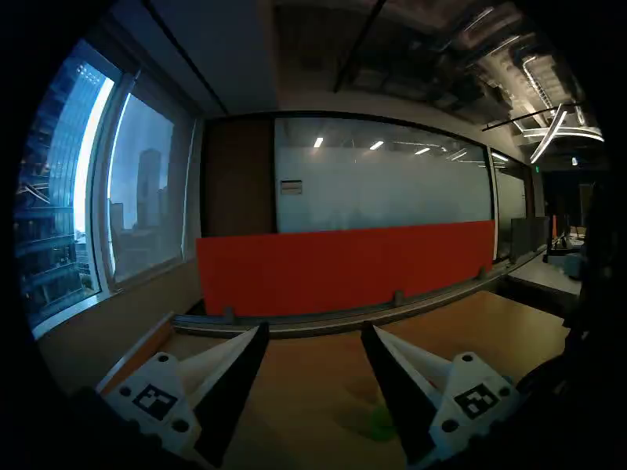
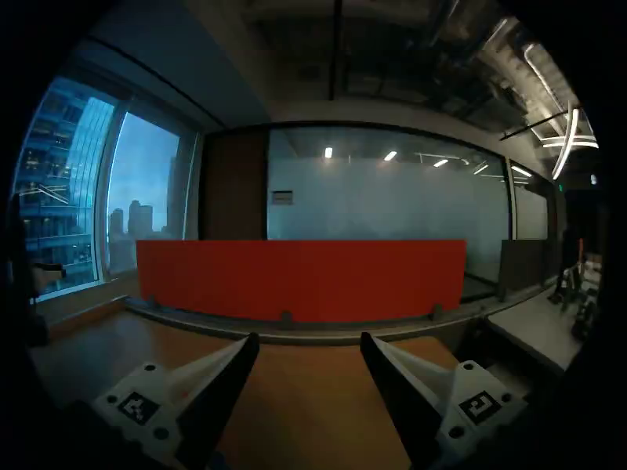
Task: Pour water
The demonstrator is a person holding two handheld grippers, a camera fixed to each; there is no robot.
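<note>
In the left gripper view my left gripper (image 1: 315, 329) is open above a wooden desk (image 1: 313, 384), nothing between its fingers. A small blurred green thing (image 1: 376, 423) lies on the desk just inside the right finger; I cannot tell what it is. In the right gripper view my right gripper (image 2: 309, 338) is also open over the same kind of wooden desk (image 2: 313, 399), with an empty gap between the fingers. I see no bottle, jug or cup.
An orange divider panel (image 1: 345, 266) (image 2: 302, 278) stands along the desk's far edge, with a frosted glass wall behind it. Large windows (image 1: 141, 196) are at the left. Another desk (image 2: 541, 325) with small items stands at the right.
</note>
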